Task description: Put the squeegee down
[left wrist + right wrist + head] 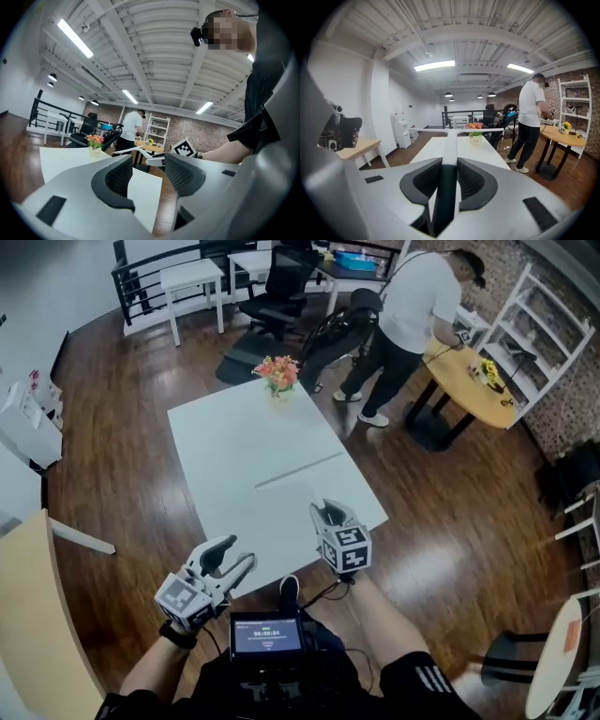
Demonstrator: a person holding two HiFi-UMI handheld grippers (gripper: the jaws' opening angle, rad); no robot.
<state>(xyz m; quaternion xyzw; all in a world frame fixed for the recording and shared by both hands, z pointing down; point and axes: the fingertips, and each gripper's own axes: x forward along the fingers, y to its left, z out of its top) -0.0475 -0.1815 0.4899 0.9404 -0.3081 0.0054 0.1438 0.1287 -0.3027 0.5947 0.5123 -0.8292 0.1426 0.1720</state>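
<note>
A white squeegee (300,471) lies across the near half of the white table (234,437), with its long blade crosswise and its handle running back toward me. My right gripper (328,514) is shut on that handle. In the right gripper view the handle (450,145) passes between the jaws of the right gripper (449,176), its near part dark, and the blade spans the view ahead. I cannot tell whether the blade touches the table. My left gripper (239,552) hovers open by the table's near edge, and the left gripper (147,171) has nothing between its fingers.
A vase of flowers (278,374) stands at the table's far end. Beyond it a person (412,306) bends over a round wooden table (473,381), with an office chair (277,287) and a white shelf (544,324) nearby. Wooden floor surrounds the table.
</note>
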